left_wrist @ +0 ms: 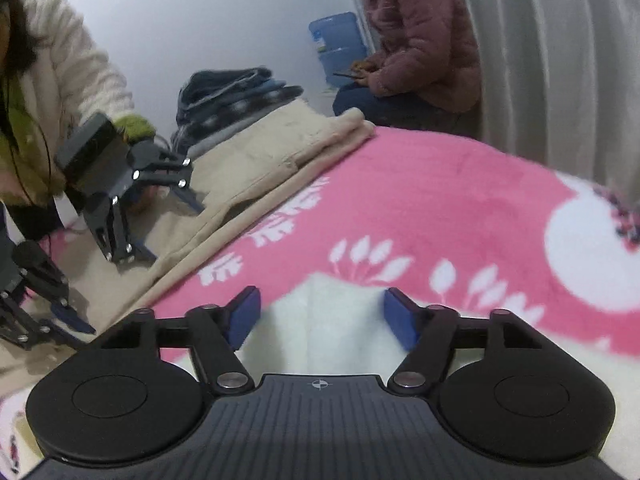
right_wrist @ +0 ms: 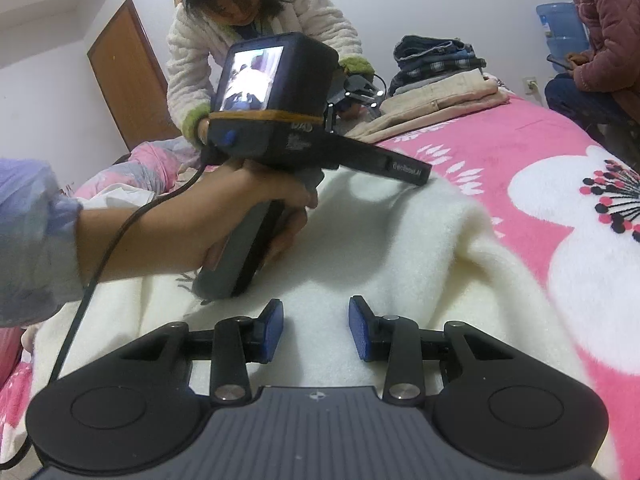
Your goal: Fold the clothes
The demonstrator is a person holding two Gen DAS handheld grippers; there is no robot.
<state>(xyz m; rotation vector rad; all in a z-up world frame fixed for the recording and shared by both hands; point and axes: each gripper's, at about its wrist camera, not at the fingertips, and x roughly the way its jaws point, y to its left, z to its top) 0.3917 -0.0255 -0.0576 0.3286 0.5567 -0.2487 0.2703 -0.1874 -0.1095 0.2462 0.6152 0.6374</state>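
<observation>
A fluffy white garment [right_wrist: 360, 248] lies spread on a pink flowered blanket [right_wrist: 520, 148]. My left gripper [left_wrist: 320, 316] is open, its blue pads either side of a raised fold of the white garment [left_wrist: 332, 320] at its edge. In the right wrist view the left gripper's body [right_wrist: 276, 112] and the hand holding it hover over the garment. My right gripper [right_wrist: 316, 328] is open just above the white fabric, holding nothing.
A second person in a white robe [right_wrist: 256, 40] works two other grippers [left_wrist: 120, 200] on a beige garment [left_wrist: 256, 168]. A pile of folded dark clothes [right_wrist: 436, 60] sits behind it. A seated person in a mauve jacket [left_wrist: 420, 40] and a blue water jug [left_wrist: 336, 40] are beyond the bed.
</observation>
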